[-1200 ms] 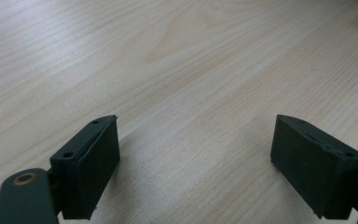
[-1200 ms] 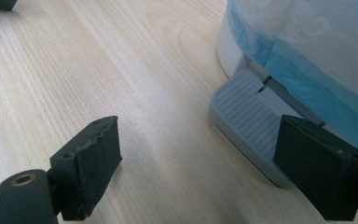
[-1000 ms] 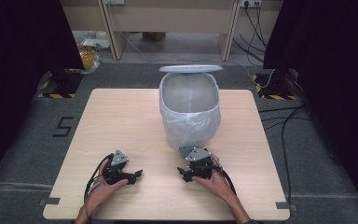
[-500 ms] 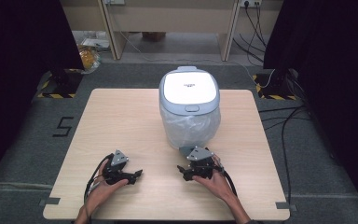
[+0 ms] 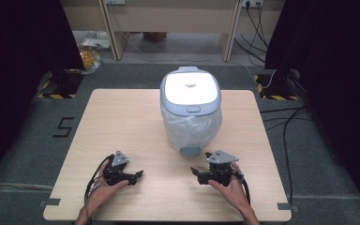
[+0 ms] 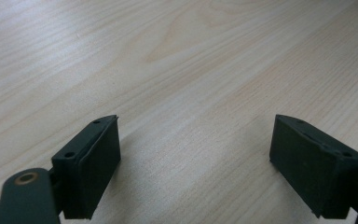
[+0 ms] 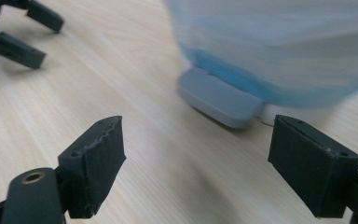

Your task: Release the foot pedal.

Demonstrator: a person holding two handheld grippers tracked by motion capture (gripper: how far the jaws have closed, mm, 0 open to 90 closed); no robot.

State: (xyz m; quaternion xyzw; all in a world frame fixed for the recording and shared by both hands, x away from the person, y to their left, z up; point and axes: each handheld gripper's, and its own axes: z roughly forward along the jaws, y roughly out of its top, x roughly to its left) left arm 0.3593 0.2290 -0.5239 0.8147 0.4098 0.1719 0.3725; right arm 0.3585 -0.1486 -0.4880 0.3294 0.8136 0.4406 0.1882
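The pedal bin (image 5: 190,112) stands on the wooden table (image 5: 122,122) towards its far middle, upright, lid (image 5: 190,87) shut flat over a clear plastic liner (image 5: 191,127) that covers the body below the rim, and its grey foot pedal (image 5: 190,151) sticks out at the base towards the person. The right gripper (image 5: 198,172) rests on the table just in front of and slightly right of that pedal, jaws spread wide with nothing between them; in the right gripper view the pedal (image 7: 220,99) lies ahead between the two jaws but well short of them. The left gripper (image 5: 138,174) sits on the table well apart from the bin, its jaws likewise wide open and holding nothing, over bare wood in the left gripper view. The likely trouble from here lies with the pedal: it is low, small and sloped, so a jaw coming down off-centre could slide off its edge and let the lid drop back. A push that runs forward instead of downward could shove the light bin across the smooth tabletop or tip it backward, since nothing steadies it and the left gripper is too far off to brace it. The loose liner near the base could also catch on a jaw and drag the bin along
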